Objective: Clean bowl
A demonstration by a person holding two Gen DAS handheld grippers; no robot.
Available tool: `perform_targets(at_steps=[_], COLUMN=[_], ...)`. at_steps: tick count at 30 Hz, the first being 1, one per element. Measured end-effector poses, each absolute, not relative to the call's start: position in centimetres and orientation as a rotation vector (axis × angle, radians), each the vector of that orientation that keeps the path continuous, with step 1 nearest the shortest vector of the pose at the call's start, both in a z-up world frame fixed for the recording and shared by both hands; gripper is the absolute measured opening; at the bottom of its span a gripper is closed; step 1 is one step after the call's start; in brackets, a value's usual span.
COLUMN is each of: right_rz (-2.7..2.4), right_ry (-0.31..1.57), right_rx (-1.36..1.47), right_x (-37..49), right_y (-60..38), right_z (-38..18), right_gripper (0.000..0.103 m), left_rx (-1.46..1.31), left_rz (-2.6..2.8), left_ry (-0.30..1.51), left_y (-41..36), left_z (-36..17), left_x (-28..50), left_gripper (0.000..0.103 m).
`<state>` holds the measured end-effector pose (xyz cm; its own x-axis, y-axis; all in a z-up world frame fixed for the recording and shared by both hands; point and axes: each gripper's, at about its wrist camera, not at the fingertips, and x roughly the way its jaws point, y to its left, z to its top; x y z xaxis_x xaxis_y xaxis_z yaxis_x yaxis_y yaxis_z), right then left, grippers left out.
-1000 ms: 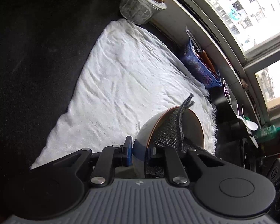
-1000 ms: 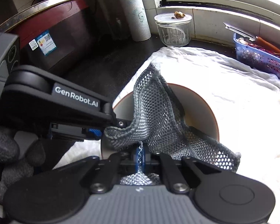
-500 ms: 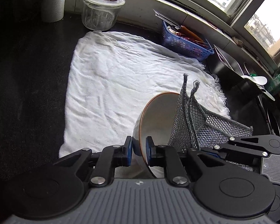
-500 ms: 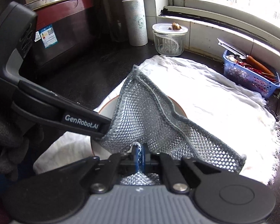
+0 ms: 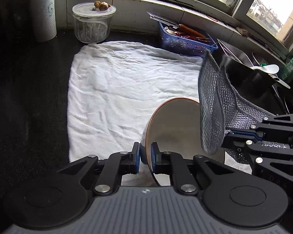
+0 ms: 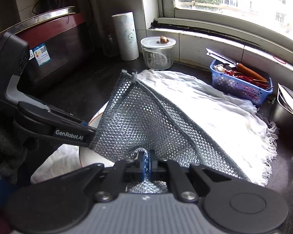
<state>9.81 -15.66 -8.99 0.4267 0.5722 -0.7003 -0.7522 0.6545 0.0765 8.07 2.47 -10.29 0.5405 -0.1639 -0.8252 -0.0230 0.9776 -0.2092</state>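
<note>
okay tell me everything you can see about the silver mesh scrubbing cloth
The mesh scrubbing cloth is a silvery grey open-weave net with a darker stitched hem, metallic-looking and limp. It hangs in creased folds, one frayed corner pointing up. The right claw is shut on a bunched lower part of it. In the left wrist view it stands beside the tilted bowl, at the rim's right edge; whether it touches the bowl is unclear. It is held above the white towel.
</note>
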Motion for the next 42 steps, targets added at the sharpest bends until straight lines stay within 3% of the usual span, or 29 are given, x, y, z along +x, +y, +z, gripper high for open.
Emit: perform_targets(at_steps=[10, 15, 25, 29, 32, 42], right_rz=[0.894, 0.835, 0.916, 0.938, 0.962, 1.025], right_ry=[0.702, 0.745, 0.589, 0.604, 0.646, 0.735], right_rx=[-0.453, -0.332, -0.652, -0.639, -0.611, -0.338], right_x=[10.4, 11.7, 6.6, 6.4, 6.6, 8.0], right_y=[-15.8, -16.3, -13.4, -13.3, -13.3, -14.8], right_z=[-8.0, -7.6, -8.6, -8.9, -9.0, -7.2], right_gripper=[0.003, 0.003, 0.004, 0.011, 0.024, 0.025], left_rx=[-0.211, -0.189, -0.204, -0.206, -0.209, -0.220], left_rz=[-0.076, -0.077, -0.075, -0.077, -0.077, -0.073], left_ry=[1.019, 1.012, 1.018, 1.016, 1.015, 1.021], left_y=[3.0, 2.7, 3.0, 3.0, 3.0, 3.2], left_z=[-10.7, -10.6, -10.8, -10.7, -10.7, -10.9], left_x=[8.1, 8.0, 8.0, 8.0, 8.0, 7.9], left_gripper=[0.011, 0.011, 0.011, 0.011, 0.011, 0.011])
